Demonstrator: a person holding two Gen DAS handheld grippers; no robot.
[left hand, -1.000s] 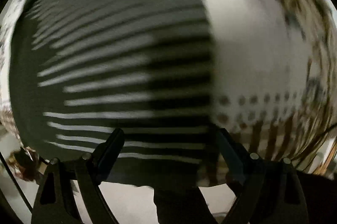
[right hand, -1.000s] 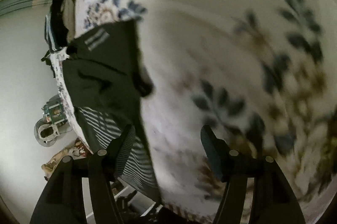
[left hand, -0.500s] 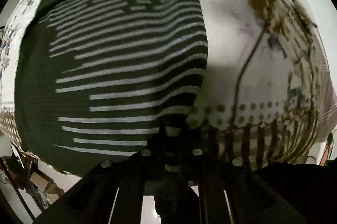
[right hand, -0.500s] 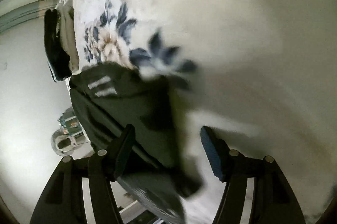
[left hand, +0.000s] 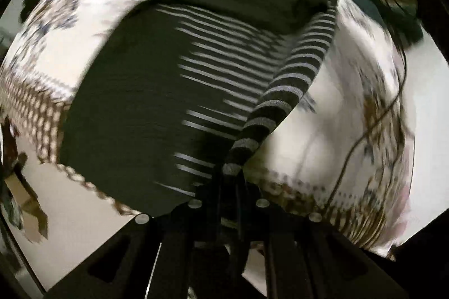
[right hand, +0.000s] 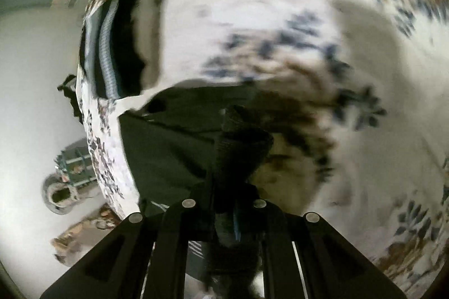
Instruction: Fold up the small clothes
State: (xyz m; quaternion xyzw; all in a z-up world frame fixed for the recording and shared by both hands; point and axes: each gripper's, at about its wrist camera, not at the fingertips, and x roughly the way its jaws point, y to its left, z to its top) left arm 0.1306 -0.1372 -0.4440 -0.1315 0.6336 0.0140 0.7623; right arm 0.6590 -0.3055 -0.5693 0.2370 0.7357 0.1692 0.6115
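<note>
The dark striped sweater [left hand: 134, 102] lies spread on the floral tablecloth [left hand: 84, 18], its lower hem hanging over the cloth's fringed edge. The left gripper [left hand: 230, 186] has its fingers pressed together on the sweater's striped sleeve [left hand: 294, 74], which rises taut from the garment's side. The right gripper [right hand: 227, 203] pinches a bunched dark fold of the sweater [right hand: 238, 147] above the cloth. A thin cable [left hand: 364, 136] trails beside the sleeve. No readable writing shows.
</note>
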